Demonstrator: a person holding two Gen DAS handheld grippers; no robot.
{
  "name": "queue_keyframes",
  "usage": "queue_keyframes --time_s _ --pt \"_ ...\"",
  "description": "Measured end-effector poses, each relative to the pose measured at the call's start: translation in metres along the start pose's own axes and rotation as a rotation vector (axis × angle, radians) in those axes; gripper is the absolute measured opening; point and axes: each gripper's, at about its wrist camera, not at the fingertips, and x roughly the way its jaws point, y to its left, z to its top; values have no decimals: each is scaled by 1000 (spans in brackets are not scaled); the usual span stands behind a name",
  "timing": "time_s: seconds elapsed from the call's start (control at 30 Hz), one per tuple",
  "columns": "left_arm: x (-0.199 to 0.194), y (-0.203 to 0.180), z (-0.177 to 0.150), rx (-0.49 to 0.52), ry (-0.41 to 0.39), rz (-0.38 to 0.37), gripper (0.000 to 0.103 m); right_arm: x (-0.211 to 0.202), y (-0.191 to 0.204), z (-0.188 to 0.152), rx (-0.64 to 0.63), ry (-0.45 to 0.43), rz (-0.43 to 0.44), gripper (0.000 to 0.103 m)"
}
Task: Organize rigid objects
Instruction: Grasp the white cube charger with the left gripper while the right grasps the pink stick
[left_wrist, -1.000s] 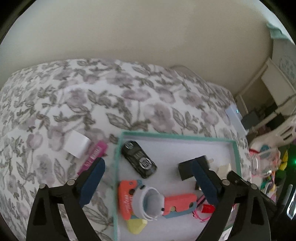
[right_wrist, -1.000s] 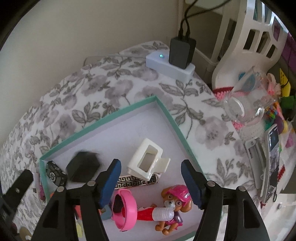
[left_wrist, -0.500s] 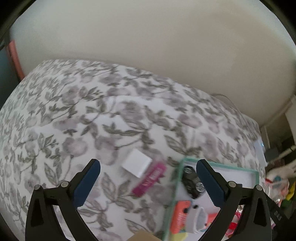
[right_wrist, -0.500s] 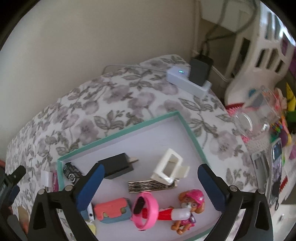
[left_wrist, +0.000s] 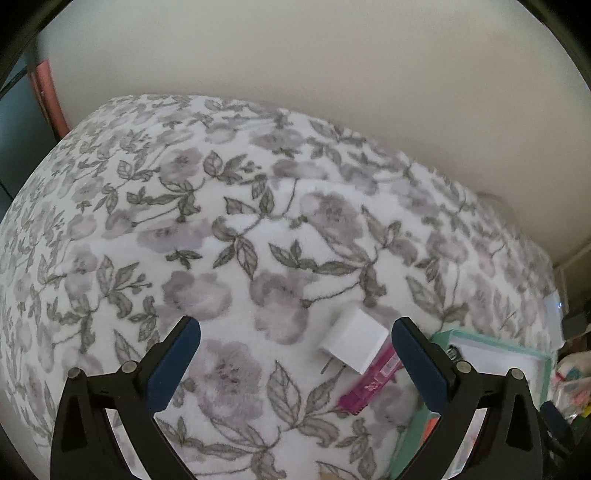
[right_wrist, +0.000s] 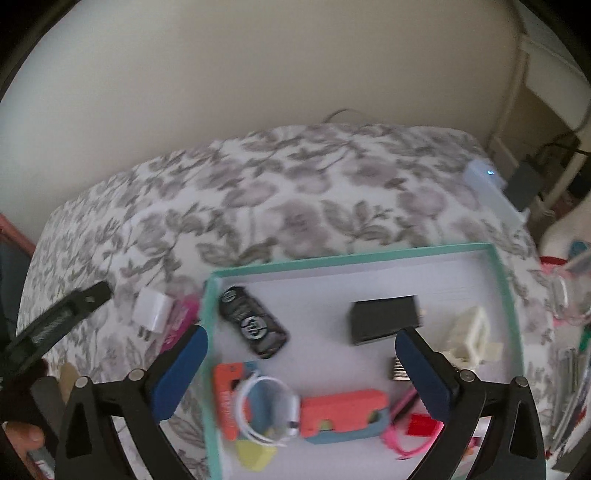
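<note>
From my seat I get two fisheye views, each riding on a handheld gripper and looking steeply down along its fingers. My left camera hangs over the floral bedspread, facing the cream wall, with the white charger cube near the lower right and only a corner of the teal tray at the edge. My right camera sits over that tray, close enough to fill the lower frame. Both views share the cube, the pink stick beside it (blurred on the right side) and the tray's left edge.
</note>
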Motion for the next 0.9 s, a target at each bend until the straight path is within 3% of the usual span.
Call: queue_keyframes --time_s 0.2,0.37,0.63,0.7,0.77,0.9 --pt "32 -12 -9 42 74 -20 103 13 17 2 -28 19 8 103" --pt "40 -23 -9 80 82 -28 80 23 15 5 -11 33 -3 103" --pt "45 -41 -12 143 87 -66 80 33 11 5 3 50 -11 103" --pt "47 -43 -14 159 95 -56 71 34 11 5 3 51 -14 103" --pt "48 -44 -15 162 108 -63 54 34 11 5 2 52 -13 103" --pt "46 -45 -16 185 114 -50 48 33 14 5 -4 44 -10 103"
